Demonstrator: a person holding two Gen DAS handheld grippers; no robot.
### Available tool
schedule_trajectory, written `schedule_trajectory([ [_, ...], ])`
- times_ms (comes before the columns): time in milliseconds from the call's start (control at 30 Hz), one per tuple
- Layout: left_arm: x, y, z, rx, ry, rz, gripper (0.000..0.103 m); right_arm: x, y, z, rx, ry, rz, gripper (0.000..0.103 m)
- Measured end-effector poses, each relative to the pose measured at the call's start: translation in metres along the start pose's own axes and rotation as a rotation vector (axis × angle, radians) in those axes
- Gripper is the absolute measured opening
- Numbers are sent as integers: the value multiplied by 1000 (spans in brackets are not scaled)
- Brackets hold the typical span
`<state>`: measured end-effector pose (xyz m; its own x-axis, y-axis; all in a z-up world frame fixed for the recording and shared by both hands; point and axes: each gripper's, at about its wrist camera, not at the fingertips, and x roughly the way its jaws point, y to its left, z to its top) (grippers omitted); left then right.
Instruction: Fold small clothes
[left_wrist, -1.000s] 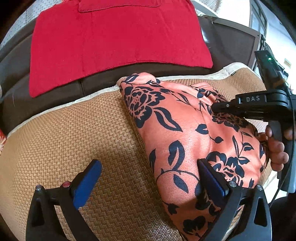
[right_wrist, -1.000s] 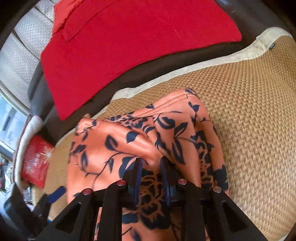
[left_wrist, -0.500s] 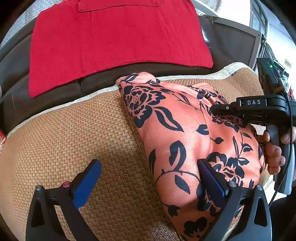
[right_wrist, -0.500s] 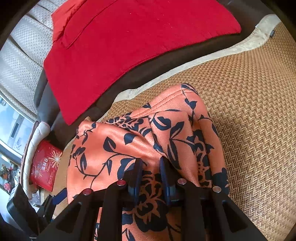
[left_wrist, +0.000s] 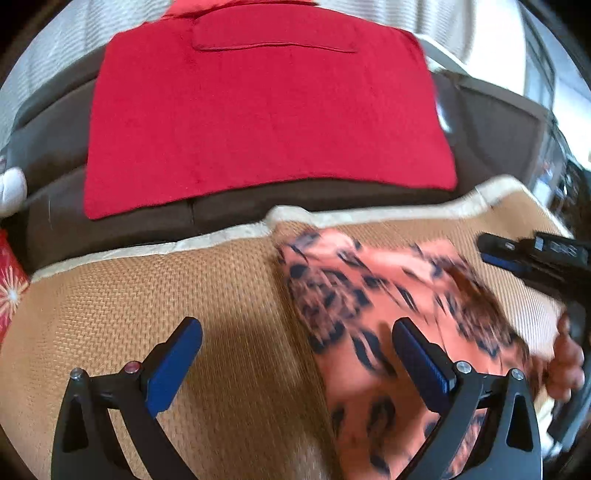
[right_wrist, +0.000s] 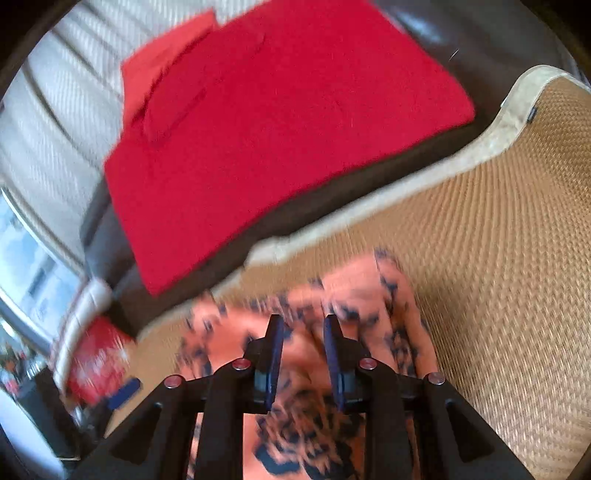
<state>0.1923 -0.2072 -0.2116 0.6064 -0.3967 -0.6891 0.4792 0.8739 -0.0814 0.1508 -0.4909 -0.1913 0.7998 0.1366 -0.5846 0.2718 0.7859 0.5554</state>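
An orange garment with a dark floral print (left_wrist: 388, 295) lies bunched on the woven tan mat (left_wrist: 166, 288), blurred by motion. My left gripper (left_wrist: 295, 354) is open and empty; its right finger hovers over the garment's left part. My right gripper (right_wrist: 303, 354) has its blue pads a little apart with garment fabric (right_wrist: 295, 424) between and under them; in the left wrist view it shows at the right edge (left_wrist: 535, 254), level with the garment's far right side.
A red cloth (left_wrist: 258, 110) is spread over the dark brown sofa back (left_wrist: 129, 221) behind the mat. A red packet (right_wrist: 96, 358) lies at the mat's left end. The mat's cream border (right_wrist: 517, 110) runs along the back.
Both grippers pulled back toward me and the garment dropped lower in both views. The right gripper's pads have opened slightly. The images are now motion-blurred.
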Motion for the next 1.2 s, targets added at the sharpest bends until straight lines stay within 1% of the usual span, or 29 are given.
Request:
schedule_trajectory([
  [33, 10, 3, 4, -18, 16, 12, 103, 2, -1, 4, 20, -8, 9, 26],
  [100, 29, 6, 7, -32, 55, 23, 103, 13, -6, 6, 70, 10, 12, 26],
  [167, 43, 8, 4, -41, 79, 30, 103, 32, -11, 4, 99, 65, -49, 26],
  [233, 50, 9, -1, -43, 96, 33, 103, 56, -22, -2, 144, 156, -119, 26],
  [267, 50, 10, -2, -39, 97, 32, 103, 59, -25, -4, 160, 153, -106, 25],
  [367, 42, 16, -1, -46, 97, 14, 103, 49, -21, 0, 155, 139, -77, 25],
  [400, 37, 19, -1, -51, 89, 7, 103, 44, -21, 1, 153, 133, -69, 27],
  [433, 32, 20, 0, -52, 82, 6, 103, 39, -20, 1, 143, 130, -63, 27],
  [467, 25, 21, -1, -49, 70, 6, 103, 30, -19, 0, 126, 120, -51, 27],
  [567, 0, 18, -5, -22, 29, -27, 103, 0, -13, -6, 68, 87, 1, 27],
  [667, -23, 3, -13, 42, 3, -47, 103, -27, -8, -15, 11, 60, 23, 27],
  [767, -28, -20, -24, 140, 34, -47, 103, -48, -8, -25, -15, 63, 22, 27],
  [867, -24, -34, -40, 228, 84, -11, 103, -58, -1, -38, -44, 85, 15, 27],
  [900, -17, -39, -49, 268, 111, 29, 103, -60, -2, -44, -56, 96, 12, 27],
  [933, -13, -42, -53, 287, 118, 50, 103, -57, -6, -48, -61, 111, 7, 27],
  [967, -12, -42, -56, 289, 114, 55, 103, -52, -8, -55, -61, 142, -4, 27],
  [1000, -12, -39, -57, 263, 113, 40, 103, -46, -12, -63, -54, 191, -21, 27],
  [1067, -9, -32, -55, 213, 140, 17, 103, -30, -19, -75, -36, 275, -36, 26],
  [1133, -9, -29, -55, 193, 142, 15, 103, -33, -17, -76, -64, 263, -44, 26],
  [1200, -11, -32, -55, 204, 131, 27, 103, -39, -15, -73, -79, 235, -29, 26],
])
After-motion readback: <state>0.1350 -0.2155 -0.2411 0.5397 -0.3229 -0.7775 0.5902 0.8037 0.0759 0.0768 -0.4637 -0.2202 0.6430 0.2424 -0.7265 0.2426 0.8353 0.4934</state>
